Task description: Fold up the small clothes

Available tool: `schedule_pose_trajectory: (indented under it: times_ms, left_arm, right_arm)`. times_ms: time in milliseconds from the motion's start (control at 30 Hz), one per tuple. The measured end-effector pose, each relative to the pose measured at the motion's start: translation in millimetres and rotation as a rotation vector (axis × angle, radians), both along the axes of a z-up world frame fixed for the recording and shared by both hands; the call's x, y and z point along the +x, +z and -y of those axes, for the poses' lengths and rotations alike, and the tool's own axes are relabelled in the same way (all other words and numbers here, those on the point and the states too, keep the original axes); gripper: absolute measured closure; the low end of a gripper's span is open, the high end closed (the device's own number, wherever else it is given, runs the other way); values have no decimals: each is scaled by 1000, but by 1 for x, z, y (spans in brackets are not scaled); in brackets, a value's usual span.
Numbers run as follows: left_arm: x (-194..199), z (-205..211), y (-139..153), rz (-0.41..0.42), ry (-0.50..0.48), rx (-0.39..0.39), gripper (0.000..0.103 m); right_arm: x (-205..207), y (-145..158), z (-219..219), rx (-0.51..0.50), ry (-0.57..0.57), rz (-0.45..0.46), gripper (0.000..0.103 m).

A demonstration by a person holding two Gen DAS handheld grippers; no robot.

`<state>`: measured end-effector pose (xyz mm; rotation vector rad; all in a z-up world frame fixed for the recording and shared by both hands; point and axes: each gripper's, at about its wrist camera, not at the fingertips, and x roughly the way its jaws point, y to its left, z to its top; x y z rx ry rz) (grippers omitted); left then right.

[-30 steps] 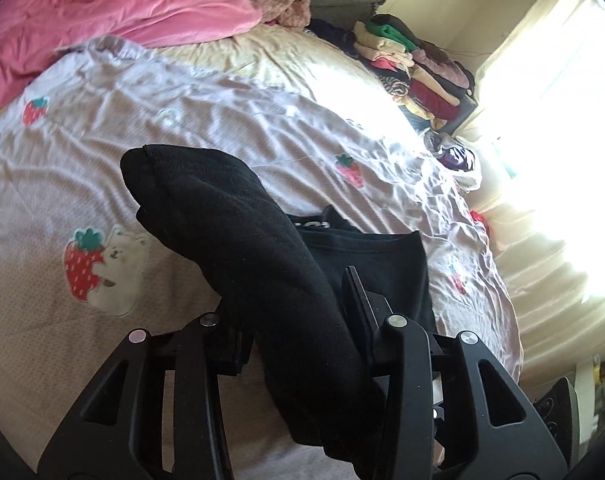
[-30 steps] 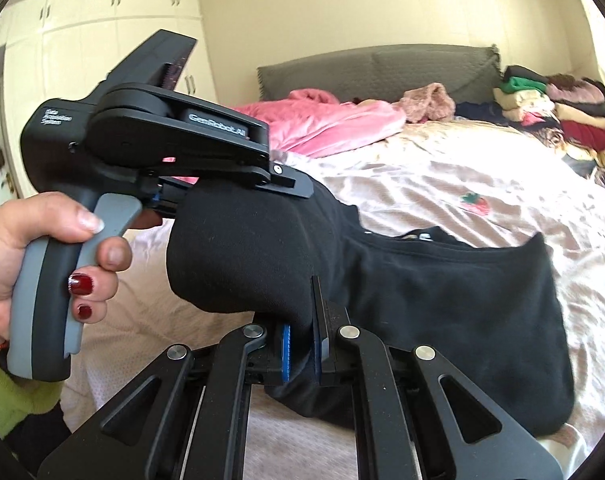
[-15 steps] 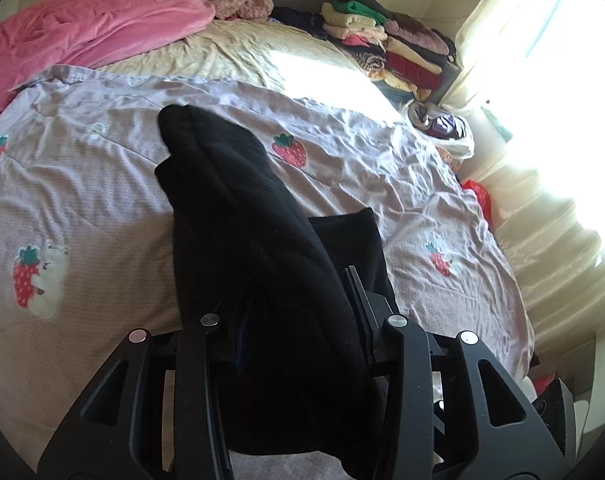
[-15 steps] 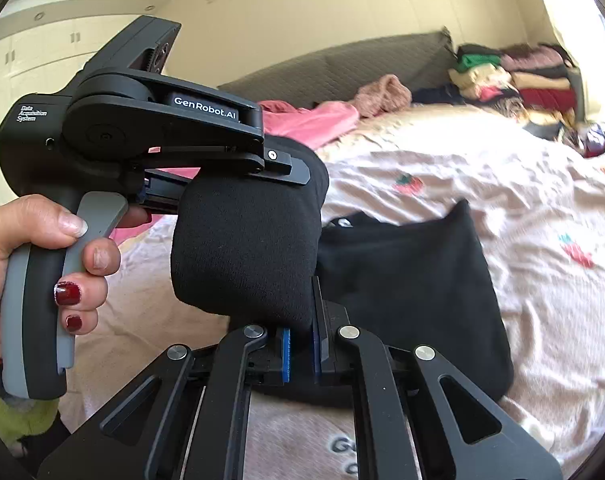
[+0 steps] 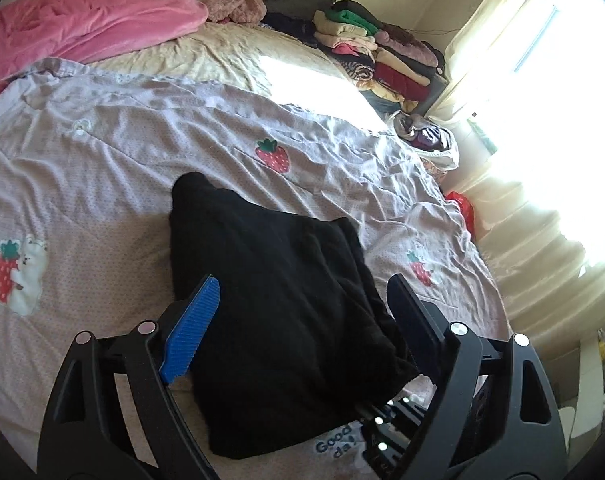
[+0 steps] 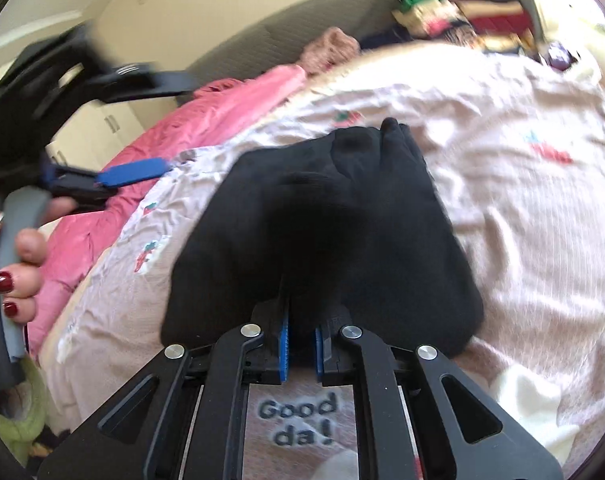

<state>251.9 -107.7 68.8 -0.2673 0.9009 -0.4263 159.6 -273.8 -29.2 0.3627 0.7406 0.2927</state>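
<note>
With the left gripper (image 5: 298, 300) spread wide around the folded black garment (image 5: 278, 304) lying on the sheet (image 5: 142, 152) and the right gripper (image 6: 301, 350) nearly together, seemingly pinching its near edge, pulling away could drag the fold open, though open sheet lies all round

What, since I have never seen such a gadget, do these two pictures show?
A person holds a claw in each hand; each claw carries a camera looking along its fingers. The left camera's picture shows the left claw open above a folded black garment on a strawberry-print bedspread. The right camera's picture shows the right claw pinching that garment's near edge, with the left hand blurred at the side. Farther back lie a pink blanket and a stack of clothes.
</note>
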Motion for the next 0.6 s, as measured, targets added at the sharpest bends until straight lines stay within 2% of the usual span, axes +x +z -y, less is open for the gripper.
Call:
schedule_pose_trajectory:
  times_ms: [67, 333, 400, 467, 533, 600]
  left_arm:
    - [-3, -6, -2, 12, 10, 43, 25]
    - [-16, -7, -30, 16, -18, 161, 25]
    - [-19, -6, -34, 16, -24, 175, 25]
    - [-21, -7, -36, 17, -25, 187, 25]
    - [-21, -7, -37, 19, -26, 188, 25]
    - [-23, -7, -38, 26, -27, 197, 25]
  right_arm:
    - [0, -3, 4, 21, -2, -15, 91]
    - [-9, 5, 10, -10, 7, -17, 83]
    - [-15, 8, 15, -21, 12, -21, 79]
    - [-22, 14, 19, -37, 12, -20, 67]
    - [-28, 21, 25, -45, 4, -5, 61]
    - [-32, 30, 30, -49, -13, 18, 59]
